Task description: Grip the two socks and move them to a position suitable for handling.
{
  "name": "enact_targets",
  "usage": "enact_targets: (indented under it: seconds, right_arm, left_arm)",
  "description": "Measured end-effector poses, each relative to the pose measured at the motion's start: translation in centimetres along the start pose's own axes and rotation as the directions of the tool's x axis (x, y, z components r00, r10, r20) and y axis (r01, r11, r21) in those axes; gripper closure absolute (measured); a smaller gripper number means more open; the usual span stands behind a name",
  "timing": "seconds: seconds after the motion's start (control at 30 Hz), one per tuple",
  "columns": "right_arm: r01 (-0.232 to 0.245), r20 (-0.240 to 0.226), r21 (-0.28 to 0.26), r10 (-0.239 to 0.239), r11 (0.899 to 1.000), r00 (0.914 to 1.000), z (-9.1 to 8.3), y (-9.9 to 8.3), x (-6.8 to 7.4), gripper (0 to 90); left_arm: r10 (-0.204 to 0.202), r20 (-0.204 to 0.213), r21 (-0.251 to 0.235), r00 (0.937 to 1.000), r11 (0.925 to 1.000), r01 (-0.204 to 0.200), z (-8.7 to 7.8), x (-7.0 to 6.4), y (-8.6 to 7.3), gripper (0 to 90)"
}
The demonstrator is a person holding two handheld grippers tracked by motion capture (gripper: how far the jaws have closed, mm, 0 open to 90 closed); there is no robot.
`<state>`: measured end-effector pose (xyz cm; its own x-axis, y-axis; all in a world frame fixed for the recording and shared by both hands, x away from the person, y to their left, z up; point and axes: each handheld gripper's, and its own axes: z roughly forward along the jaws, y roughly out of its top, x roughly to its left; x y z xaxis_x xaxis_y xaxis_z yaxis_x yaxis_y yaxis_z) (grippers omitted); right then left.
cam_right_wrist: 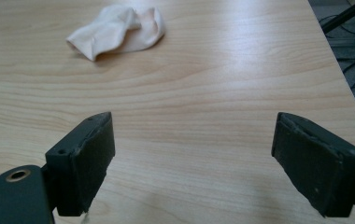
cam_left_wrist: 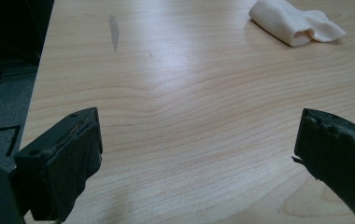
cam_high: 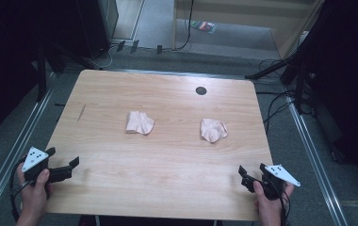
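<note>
Both black two-jaw grippers are held low at the near edge of a light wood-grain table (cam_high: 167,155), w/ jaws spread wide and nothing between them. Left gripper (cam_high: 63,168) is seen at the near-left corner; right gripper (cam_high: 255,175) at the near-right corner, each gripped by a hand.

Two crumpled pale-pink socks lie on the tabletop, well apart from each other and well ahead of both grippers. Left sock (cam_high: 139,122) sits ahead and to the inner side of the left gripper; in the left gripper view it is seen far ahead, toward the upper right (cam_left_wrist: 294,23). Right sock (cam_high: 213,129) sits ahead and inward of the right gripper; in the right gripper view it is seen ahead, upper left (cam_right_wrist: 119,30).

Judged step: approach, one gripper per sock. To do it well, each gripper should be brought fwd and inward w/ jaws kept wide, lowered until the tips nearly skim the wood, then closed over a raised fold or the open cuff, not a flat edge. Thin fabric is likely to slip if only the top layer is pinched. A small dark round hole (cam_high: 201,90) is seen at the far side, beyond the socks.
</note>
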<state>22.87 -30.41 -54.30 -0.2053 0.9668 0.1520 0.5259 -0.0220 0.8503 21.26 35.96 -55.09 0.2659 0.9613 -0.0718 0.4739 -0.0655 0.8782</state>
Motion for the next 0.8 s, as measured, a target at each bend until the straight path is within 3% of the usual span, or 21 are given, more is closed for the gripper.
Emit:
enact_targets:
  seconds: [0.23,0.27,0.4,0.47,0.57,0.6,0.8]
  right_arm:
    - [-0.004,-0.012,-0.041,0.003,0.999,0.9999,-0.7,0.9,0.9,13.5]
    - [-0.015,-0.036,-0.047,0.013,0.999,0.9993,-0.9,1.3,1.3,13.3]
    - [-0.02,-0.058,-0.042,0.018,0.999,0.9982,-1.0,1.9,2.2,13.2]
    - [-0.002,-0.069,-0.039,0.0,0.999,0.9976,-0.6,2.8,3.3,13.4]
    - [0.006,-0.078,-0.037,-0.009,0.999,0.9969,-0.2,3.4,3.8,13.6]
    - [0.004,-0.101,-0.033,-0.008,0.999,0.9948,0.3,4.2,4.5,13.6]
    - [0.022,-0.097,-0.02,-0.023,1.0,0.995,2.3,6.1,5.7,17.2]
  left_arm:
    - [-0.002,0.002,-0.007,1.0,1.0,0.002,0.0,0.1,0.0,1.4]
    - [0.0,0.002,-0.008,1.0,1.0,0.0,0.0,0.1,0.0,1.4]
    - [0.004,0.008,-0.006,1.0,1.0,-0.004,0.0,0.0,0.0,1.4]
    - [0.007,0.009,-0.004,0.9999,1.0,-0.007,0.0,0.0,0.0,1.4]
    - [0.004,0.009,-0.004,1.0,1.0,-0.004,0.0,0.0,0.0,1.4]
    - [0.002,0.009,-0.004,1.0,1.0,-0.002,0.0,0.0,0.0,1.4]
    - [-0.003,0.011,-0.003,0.9999,1.0,0.003,0.0,0.1,0.0,1.4]
